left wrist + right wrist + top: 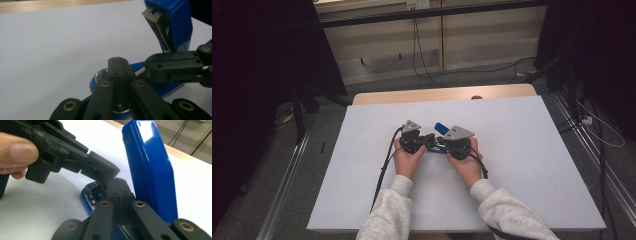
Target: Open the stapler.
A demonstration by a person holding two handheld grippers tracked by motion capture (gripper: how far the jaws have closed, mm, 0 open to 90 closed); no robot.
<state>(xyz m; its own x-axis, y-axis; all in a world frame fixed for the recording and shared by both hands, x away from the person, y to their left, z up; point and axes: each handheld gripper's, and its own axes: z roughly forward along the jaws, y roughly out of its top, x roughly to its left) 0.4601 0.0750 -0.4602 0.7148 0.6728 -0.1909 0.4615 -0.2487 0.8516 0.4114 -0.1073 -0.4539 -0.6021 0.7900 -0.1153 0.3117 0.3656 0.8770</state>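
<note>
Our hands bring both grippers, left [428, 141] and right [438, 144], fingers closed and empty, onto the stapler [172, 27] base; its raised lid points toward one o'clock.

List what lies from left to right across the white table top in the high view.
Left tool's black cable → left hand → left tool → blue stapler, its top swung up → right tool → right hand.
</note>
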